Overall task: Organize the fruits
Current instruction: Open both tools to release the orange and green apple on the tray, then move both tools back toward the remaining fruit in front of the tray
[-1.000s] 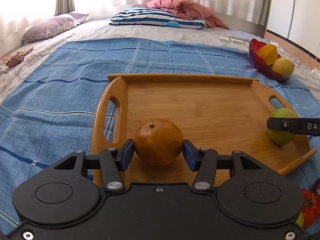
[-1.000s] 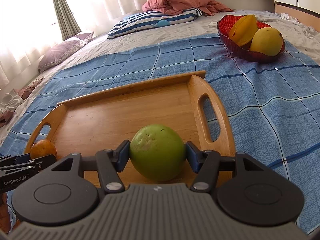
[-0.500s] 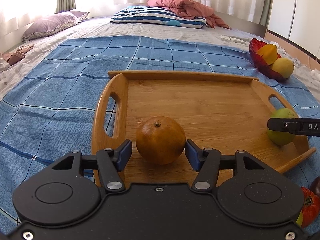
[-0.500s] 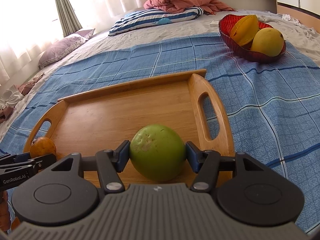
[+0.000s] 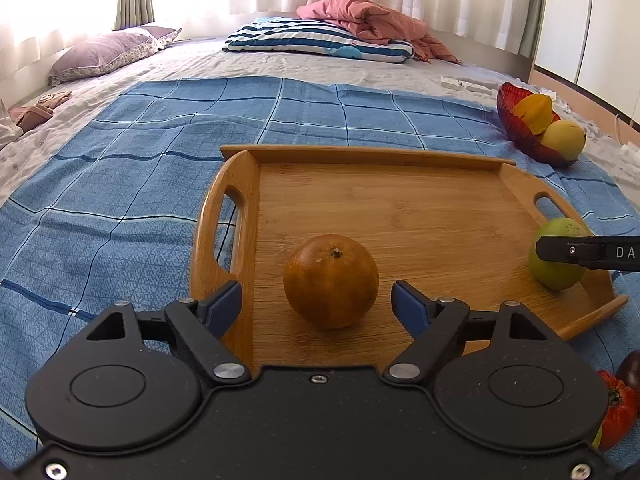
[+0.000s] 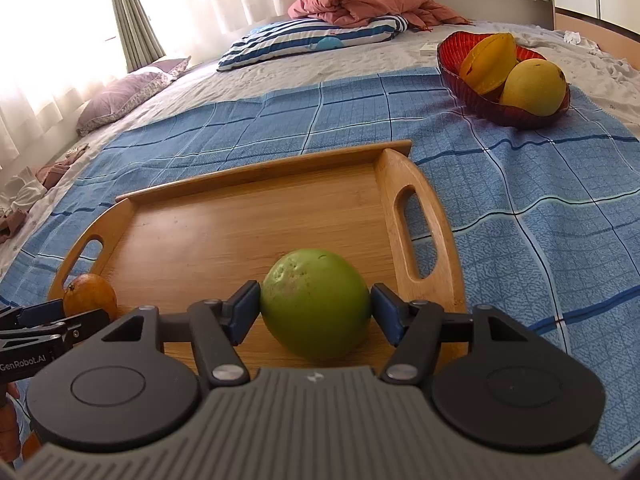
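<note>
**A:** Start with the left wrist view. What is the left claw [image 5: 317, 300] doing?

**B:** Its jaws are opening. The blue pads stand clear on both sides of the orange [image 5: 331, 281], with a gap at each side. The orange sits between them on the wooden tray [image 5: 400, 204], near the tray's left handle.

**A:** Surfaces?

**B:** The orange is round, dull-skinned, with a small stem nub on top. The tray is bamboo-grained with a raised rim and cut-out handles. It lies on a blue checked blanket [image 5: 120, 200] on the bed. At the right, the other claw's black finger crosses a green fruit [image 5: 554, 254].

**A:** And the right wrist view?

**B:** The right claw [image 6: 316, 312] is opening as well. The green fruit [image 6: 316, 304] is between the pads, at the tray's [image 6: 240, 220] near right corner; the gaps are so narrow I cannot tell whether the pads are touching it. Its skin is smooth with a pale, pitted patch.

**A:** Anything further off?

**B:** A ribbed red glass bowl [image 6: 496, 110] on the blanket [image 6: 540, 220], holding a ridged orange-yellow fruit and a smooth yellow one.
</note>
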